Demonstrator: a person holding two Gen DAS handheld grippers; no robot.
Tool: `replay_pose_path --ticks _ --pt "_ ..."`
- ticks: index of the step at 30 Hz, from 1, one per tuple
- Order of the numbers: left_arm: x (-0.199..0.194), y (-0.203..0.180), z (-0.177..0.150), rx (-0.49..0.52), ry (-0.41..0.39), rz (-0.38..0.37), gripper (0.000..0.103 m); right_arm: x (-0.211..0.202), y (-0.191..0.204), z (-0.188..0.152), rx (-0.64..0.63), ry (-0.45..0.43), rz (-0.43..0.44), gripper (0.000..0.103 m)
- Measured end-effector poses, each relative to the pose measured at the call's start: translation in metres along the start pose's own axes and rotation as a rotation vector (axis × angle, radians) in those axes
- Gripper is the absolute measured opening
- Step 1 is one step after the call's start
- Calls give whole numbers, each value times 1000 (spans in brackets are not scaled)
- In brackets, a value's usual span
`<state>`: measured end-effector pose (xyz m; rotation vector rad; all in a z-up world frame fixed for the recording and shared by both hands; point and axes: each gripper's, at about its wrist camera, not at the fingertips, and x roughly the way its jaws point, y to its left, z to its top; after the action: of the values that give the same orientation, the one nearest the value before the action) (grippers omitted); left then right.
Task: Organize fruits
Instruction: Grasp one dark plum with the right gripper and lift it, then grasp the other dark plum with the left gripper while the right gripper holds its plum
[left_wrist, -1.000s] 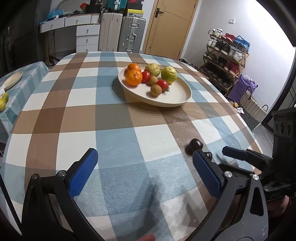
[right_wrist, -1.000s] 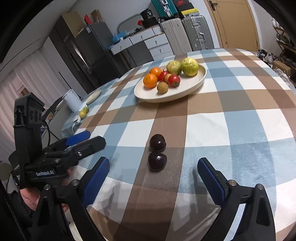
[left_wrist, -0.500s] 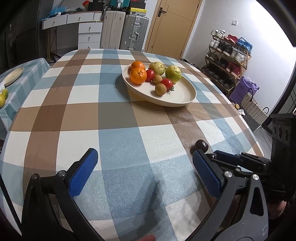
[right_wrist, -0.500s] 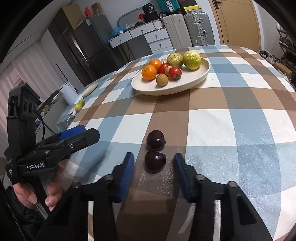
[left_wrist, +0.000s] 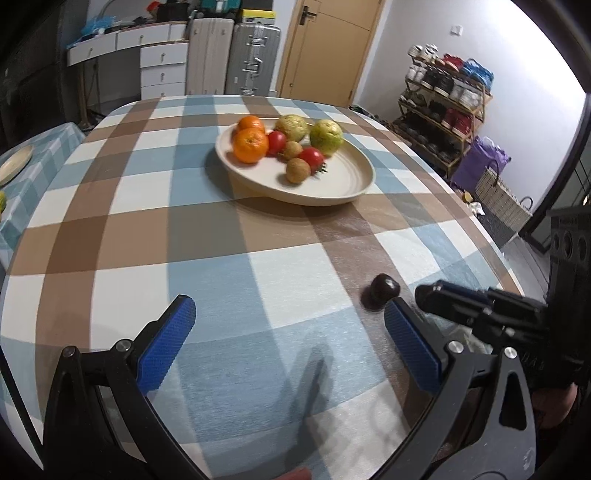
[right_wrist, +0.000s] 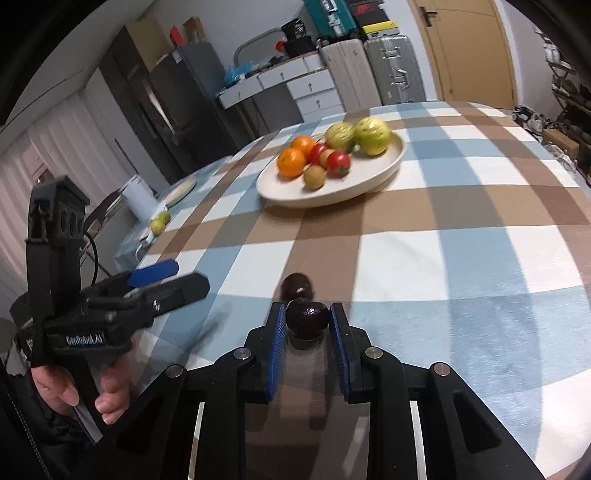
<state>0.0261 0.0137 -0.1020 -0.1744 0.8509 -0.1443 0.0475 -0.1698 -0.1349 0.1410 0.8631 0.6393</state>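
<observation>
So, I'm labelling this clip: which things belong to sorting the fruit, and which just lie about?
Job: right gripper shut on near dark round fruit; second dark fruit; cream plate of fruit.
Lying about: silver suitcases, shoe rack, white paper roll.

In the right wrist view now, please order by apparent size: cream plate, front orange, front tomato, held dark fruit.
1. cream plate
2. held dark fruit, enlarged by nearness to the camera
3. front orange
4. front tomato
</observation>
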Motion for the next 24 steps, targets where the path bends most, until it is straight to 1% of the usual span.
replay_pose_path --ticks 5,8,10,12,14,15,19,20,22,24 --pt "14 -22 7 53 21 -6 102 -11 -12 4 13 -30 0 25" --pt "22 -36 14 72 20 -6 102 -15 -18 5 15 -37 -6 25" --pt "27 -44 17 75 9 13 102 -18 -23 8 19 -44 -11 25" --pt "32 -52 20 78 15 9 102 -22 -28 10 25 -49 -16 25" --pt "36 -60 20 81 13 12 102 -29 -34 14 24 -55 -32 25" --pt "39 -65 19 87 13 27 102 -31 -38 16 25 -55 -39 25" --pt "50 -75 15 92 26 29 102 -38 -47 22 23 -45 -70 25" --pt "53 -78 13 95 35 27 99 -40 -48 22 22 -43 -78 25" --pt "58 -83 11 114 51 17 91 -43 -50 22 26 -45 -96 25" --pt "62 -88 10 133 58 25 72 -45 -52 22 43 -46 -110 25"
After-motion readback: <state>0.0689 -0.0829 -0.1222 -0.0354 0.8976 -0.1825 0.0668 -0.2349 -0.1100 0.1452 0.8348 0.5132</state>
